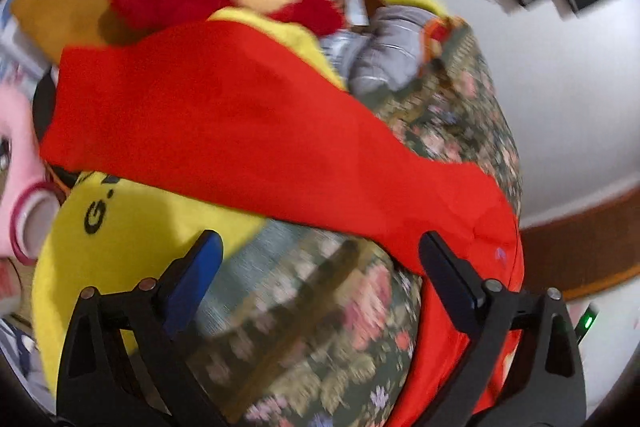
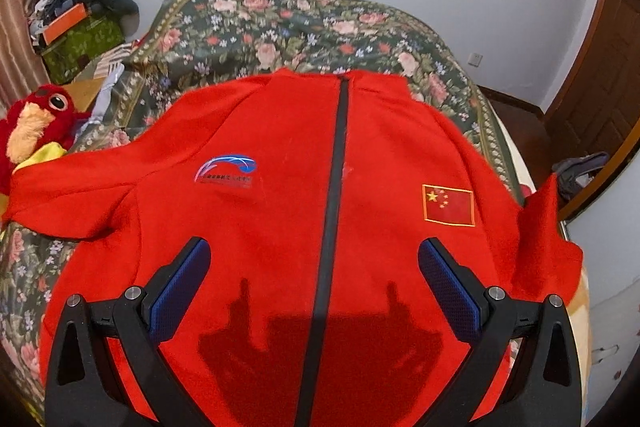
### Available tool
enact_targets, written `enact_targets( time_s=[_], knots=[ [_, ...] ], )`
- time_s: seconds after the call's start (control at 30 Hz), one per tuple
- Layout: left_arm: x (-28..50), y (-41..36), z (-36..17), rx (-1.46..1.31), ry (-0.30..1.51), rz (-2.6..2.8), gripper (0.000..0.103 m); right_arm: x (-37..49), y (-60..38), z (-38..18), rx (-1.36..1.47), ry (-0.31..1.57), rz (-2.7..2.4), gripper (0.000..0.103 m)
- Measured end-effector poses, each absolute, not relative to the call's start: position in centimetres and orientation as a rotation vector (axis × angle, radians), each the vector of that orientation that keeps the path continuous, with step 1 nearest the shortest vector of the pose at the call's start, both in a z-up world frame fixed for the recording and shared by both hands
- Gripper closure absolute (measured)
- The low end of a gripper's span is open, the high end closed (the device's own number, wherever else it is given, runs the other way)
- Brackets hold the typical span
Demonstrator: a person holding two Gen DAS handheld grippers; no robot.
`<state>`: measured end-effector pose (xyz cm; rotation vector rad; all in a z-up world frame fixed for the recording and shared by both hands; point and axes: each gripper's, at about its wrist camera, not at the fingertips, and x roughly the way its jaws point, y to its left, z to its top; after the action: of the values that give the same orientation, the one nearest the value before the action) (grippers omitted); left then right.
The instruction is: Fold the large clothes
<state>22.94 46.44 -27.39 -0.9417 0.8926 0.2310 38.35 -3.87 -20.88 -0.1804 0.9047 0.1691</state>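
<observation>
Both claws released: right claw (image 2: pixel 314 263) over red jacket (image 2: pixel 280 155) with flag patch (image 2: pixel 449 205); left claw (image 1: pixel 320 259) near yellow plush (image 1: pixel 132 227) reading "G."

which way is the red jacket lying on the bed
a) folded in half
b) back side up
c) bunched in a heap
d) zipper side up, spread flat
d, the jacket lies spread on the bed with its dark zipper and the flag patch facing up.

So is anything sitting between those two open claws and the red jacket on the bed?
Nothing visible. The right gripper hangs open above the red zip-up jacket; the left gripper faces its sleeve over bare floral bedspread.
</observation>
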Motion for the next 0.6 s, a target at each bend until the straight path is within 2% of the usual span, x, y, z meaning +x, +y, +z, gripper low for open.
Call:
enact_targets(
  time_s=[0.2, 0.37, 0.43, 0.47, 0.53, 0.57, 0.6],
  knots=[
    [23.9, 49.7, -28.7, -1.006, 0.823, 0.314, 0.009, 39.2, -4.0, -21.9, -0.213, 0.935, 0.159, 0.0],
    [24.7, 52.4, -29.4, -1.019, 0.781, 0.483, 0.02, 39.5, -4.5, -21.6, -0.213, 0.941, 0.151, 0.0],
    [24.9, 53.4, -29.7, -1.0, 0.795, 0.584, 0.039, 39.5, -4.9, -21.2, -0.206, 0.939, 0.146, 0.0],
    [25.0, 53.7, -29.9, -0.99, 0.806, 0.624, 0.044, 39.4, -5.2, -20.9, -0.203, 0.937, 0.144, 0.0],
    [25.3, 54.0, -29.6, -0.961, 0.818, 0.669, 0.064, 39.5, -5.6, -20.4, -0.197, 0.932, 0.142, 0.0],
    [25.4, 54.0, -29.2, -0.942, 0.817, 0.681, 0.07, 39.5, -5.8, -20.1, -0.194, 0.929, 0.141, 0.0],
    [25.6, 53.8, -28.5, -0.903, 0.821, 0.696, 0.085, 39.4, -6.0, -19.8, -0.193, 0.926, 0.14, 0.0]
  ],
)
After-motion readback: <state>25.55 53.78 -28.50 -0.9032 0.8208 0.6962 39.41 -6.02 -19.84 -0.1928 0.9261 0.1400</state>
